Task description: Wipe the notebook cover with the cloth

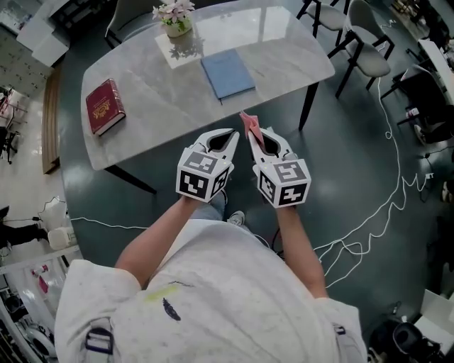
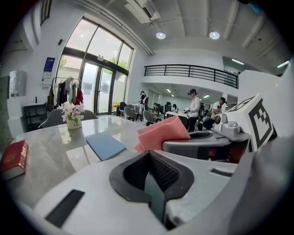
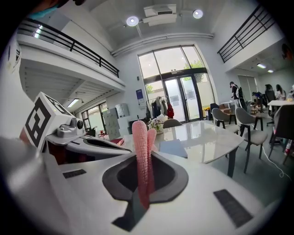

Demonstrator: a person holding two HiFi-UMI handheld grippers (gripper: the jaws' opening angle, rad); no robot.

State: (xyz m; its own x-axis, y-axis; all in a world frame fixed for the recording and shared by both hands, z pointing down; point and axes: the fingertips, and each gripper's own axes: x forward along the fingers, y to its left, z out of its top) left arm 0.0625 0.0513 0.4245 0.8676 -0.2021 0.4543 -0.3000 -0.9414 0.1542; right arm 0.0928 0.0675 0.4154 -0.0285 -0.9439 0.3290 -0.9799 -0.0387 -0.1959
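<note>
**Head view: pink cloth clamped, blue notebook lies apart on marble table**

Head view shows, from the left, a red hardback book [image 1: 104,106] near the edge of the grey veined marble table [image 1: 156,92]. A pot of flowers [image 1: 176,18] stands at the far side, with the flat blue notebook [image 1: 227,73] near it, well apart from both tools. The left gripper [image 1: 233,135] hangs off the table's near edge, and the left gripper view shows its jaws pressed together on nothing. The right gripper [image 1: 254,139] pinches a folded pink cloth [image 1: 251,126]. Only the right gripper view reveals the cloth's ribbed, nubby weave, standing upright between the jaws. Chairs [image 1: 369,49] and a white cable [image 1: 383,205] lie to the right.
</note>
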